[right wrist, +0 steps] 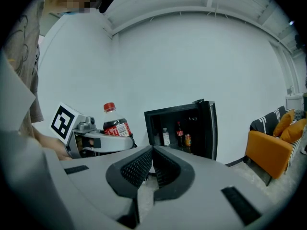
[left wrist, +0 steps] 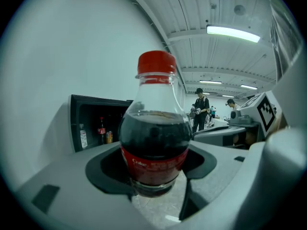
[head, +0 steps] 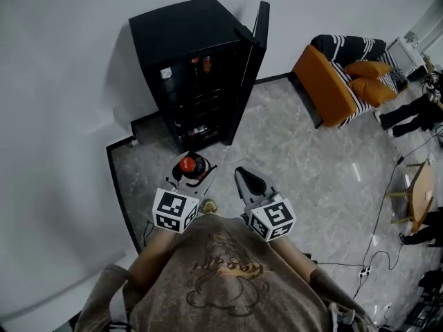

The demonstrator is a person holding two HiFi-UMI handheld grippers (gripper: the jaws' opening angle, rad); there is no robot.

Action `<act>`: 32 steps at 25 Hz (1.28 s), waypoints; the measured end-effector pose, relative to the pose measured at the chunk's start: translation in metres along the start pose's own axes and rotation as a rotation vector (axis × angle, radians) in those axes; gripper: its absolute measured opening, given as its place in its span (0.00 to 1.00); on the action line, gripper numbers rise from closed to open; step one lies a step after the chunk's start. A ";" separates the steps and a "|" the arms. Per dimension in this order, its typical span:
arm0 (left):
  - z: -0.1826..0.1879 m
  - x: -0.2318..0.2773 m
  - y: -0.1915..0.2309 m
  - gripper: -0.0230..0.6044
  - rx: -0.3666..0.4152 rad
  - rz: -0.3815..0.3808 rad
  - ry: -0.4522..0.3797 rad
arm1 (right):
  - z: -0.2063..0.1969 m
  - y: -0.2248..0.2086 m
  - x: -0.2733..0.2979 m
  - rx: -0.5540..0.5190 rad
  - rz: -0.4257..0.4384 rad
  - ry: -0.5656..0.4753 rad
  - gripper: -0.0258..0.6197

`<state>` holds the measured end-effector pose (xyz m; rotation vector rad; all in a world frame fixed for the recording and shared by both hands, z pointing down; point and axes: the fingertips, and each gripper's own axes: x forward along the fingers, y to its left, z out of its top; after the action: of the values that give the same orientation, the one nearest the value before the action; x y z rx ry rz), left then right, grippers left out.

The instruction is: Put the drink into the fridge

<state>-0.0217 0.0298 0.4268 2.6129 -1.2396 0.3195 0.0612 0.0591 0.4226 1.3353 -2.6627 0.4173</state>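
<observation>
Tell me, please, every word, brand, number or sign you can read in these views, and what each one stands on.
"Coke": white script on the red label of the cola bottle held in the left hand-held gripper.
Smaller print on that label: too blurred to read.
Square markers on both gripper cubes: black-and-white patterns, no letters.
Labels on the drinks inside the fridge: too small to read.

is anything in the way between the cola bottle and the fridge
Nothing visible does. The fridge door stands open, and only floor lies between the fridge and the cola bottle held in the left gripper. Drinks already sit on its upper shelf.
</observation>
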 end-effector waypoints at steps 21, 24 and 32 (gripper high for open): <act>0.017 0.070 0.049 0.53 -0.015 0.013 -0.001 | 0.023 -0.052 0.074 -0.007 0.020 0.020 0.07; 0.020 0.087 0.059 0.53 -0.007 0.024 -0.003 | 0.028 -0.064 0.092 -0.011 0.041 0.018 0.07; 0.024 0.132 0.089 0.53 -0.014 0.056 -0.006 | 0.044 -0.098 0.138 -0.034 0.098 0.024 0.07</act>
<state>-0.0069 -0.1285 0.4533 2.5729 -1.3139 0.3123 0.0572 -0.1155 0.4317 1.1862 -2.7106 0.3946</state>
